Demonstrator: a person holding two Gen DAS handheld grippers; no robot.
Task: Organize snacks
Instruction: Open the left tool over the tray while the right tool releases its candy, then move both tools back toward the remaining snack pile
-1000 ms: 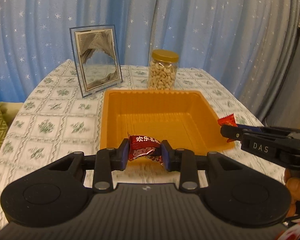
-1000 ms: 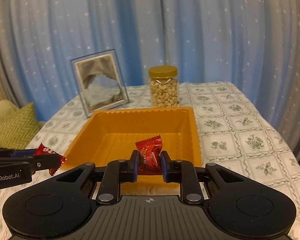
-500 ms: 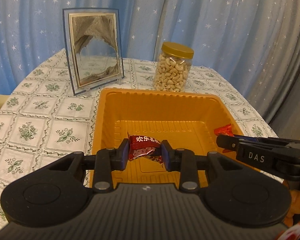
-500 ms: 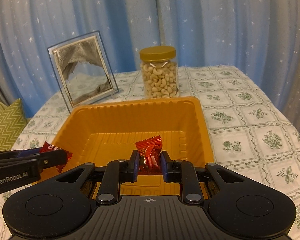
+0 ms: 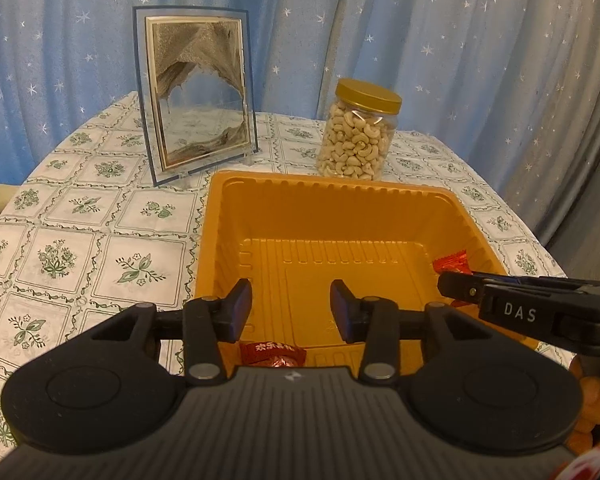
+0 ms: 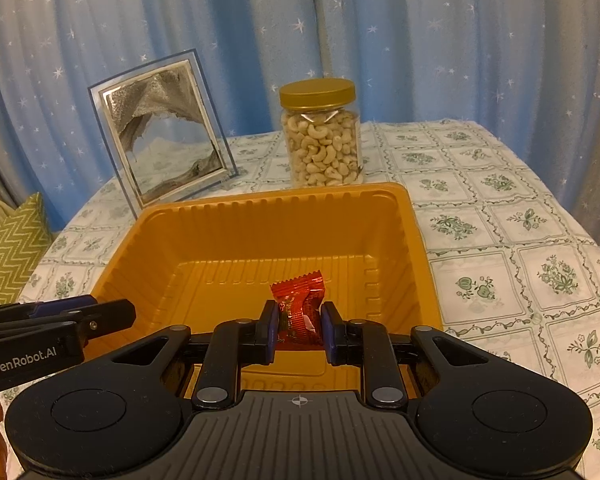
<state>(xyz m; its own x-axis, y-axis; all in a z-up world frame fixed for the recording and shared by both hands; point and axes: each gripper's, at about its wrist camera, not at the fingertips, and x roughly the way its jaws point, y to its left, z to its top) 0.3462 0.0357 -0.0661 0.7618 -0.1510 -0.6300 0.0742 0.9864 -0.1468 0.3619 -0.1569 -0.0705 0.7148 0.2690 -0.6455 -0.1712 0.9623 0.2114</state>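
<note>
The left tongs (image 5: 291, 304) stand open above the near end of the orange tray (image 5: 452, 208), their jaws having just been opening, with nothing between them. A dark red candy (image 5: 272, 354) printed with white characters lies on the tray floor just below them, partly hidden behind the tongs' body. The right tongs (image 6: 299, 330) are closed on a bright red candy (image 6: 300, 304), held upright over the middle of the tray, above its floor. The tray sits on a worktop (image 6: 500, 240) covered with a green floral cloth. Behind the tray stand 2 things: a jar of cashews (image 6: 320, 136) with a gold lid, and to its left a sand-picture frame (image 5: 198, 92), tilted slightly back.
</note>
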